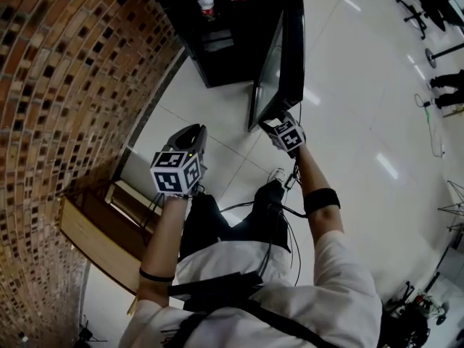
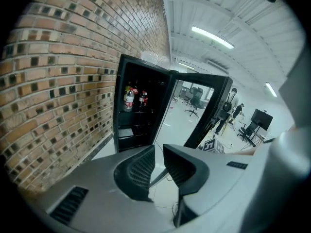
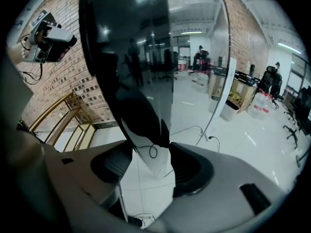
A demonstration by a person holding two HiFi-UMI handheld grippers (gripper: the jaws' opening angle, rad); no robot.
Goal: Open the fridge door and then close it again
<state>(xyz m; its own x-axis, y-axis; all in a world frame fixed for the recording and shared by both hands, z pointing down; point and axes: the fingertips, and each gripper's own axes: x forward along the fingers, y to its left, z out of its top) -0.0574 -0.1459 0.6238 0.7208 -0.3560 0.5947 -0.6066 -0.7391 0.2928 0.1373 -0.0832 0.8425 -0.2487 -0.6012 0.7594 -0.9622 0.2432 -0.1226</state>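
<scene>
In the head view, the black fridge sits at the top middle of the frame, next to the brick wall. The fridge door stands open and swings out toward you. Bottles stand inside the fridge, right at the top edge of the frame. Your right gripper is at the bottom corner of the fridge door, in the middle of the frame. Your left gripper hangs at the middle left, apart from the fridge.

In the left gripper view, the open fridge is in the middle of the frame. The bottles, with red on them, stand together on a high shelf inside. Your left fingers are low in the frame. They are close, with a thin gap and nothing in it.

In the right gripper view, the dark glass fridge door fills the top middle. Its bottom corner pokes down between your right fingers. They are spread wide around it and do not squeeze it.
</scene>
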